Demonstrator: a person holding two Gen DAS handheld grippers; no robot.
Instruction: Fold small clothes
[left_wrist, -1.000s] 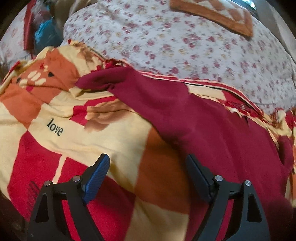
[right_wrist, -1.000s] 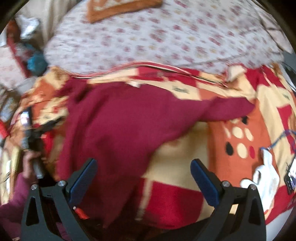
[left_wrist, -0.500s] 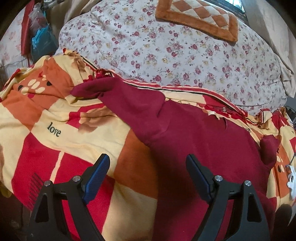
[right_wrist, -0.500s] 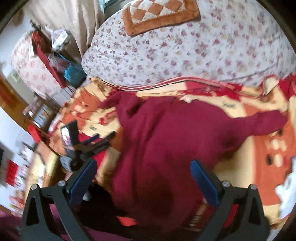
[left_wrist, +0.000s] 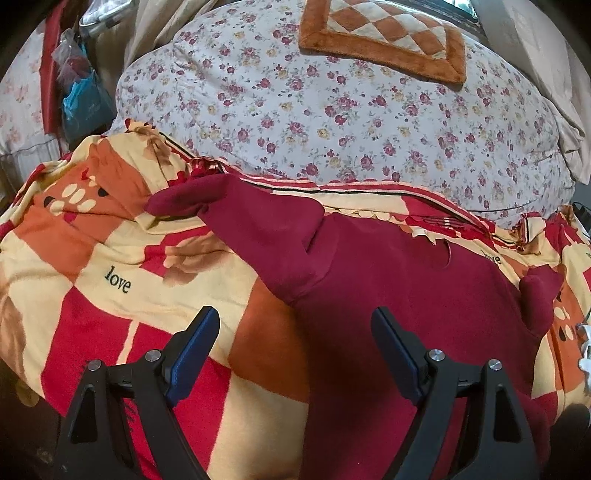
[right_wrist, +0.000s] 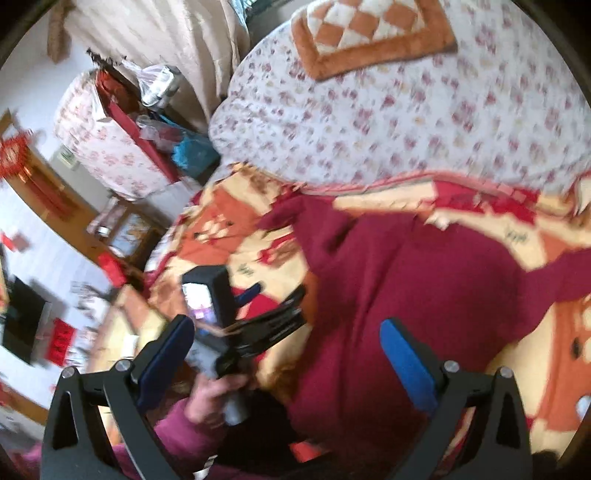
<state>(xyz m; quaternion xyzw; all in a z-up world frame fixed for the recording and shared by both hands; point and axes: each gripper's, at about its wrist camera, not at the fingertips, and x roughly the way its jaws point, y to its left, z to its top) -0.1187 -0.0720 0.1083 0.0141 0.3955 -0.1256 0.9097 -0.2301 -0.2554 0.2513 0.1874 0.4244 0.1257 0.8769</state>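
A dark red long-sleeved sweater lies spread flat on a red, orange and cream patterned blanket. One sleeve reaches to the far left, the other to the right. My left gripper is open and empty, above the sweater's near left edge. My right gripper is open and empty, raised above the sweater. The right wrist view is blurred and also shows the left gripper in a hand at the sweater's left.
A floral quilt is heaped behind the blanket, with an orange checked cushion on top. A blue bag and clutter stand at the far left. A white object lies at the right edge.
Both grippers have pulled back and risen, so more of the sweater and quilt shows. The right wrist view has swung left, bringing the left gripper and the room into sight. Both stay open.
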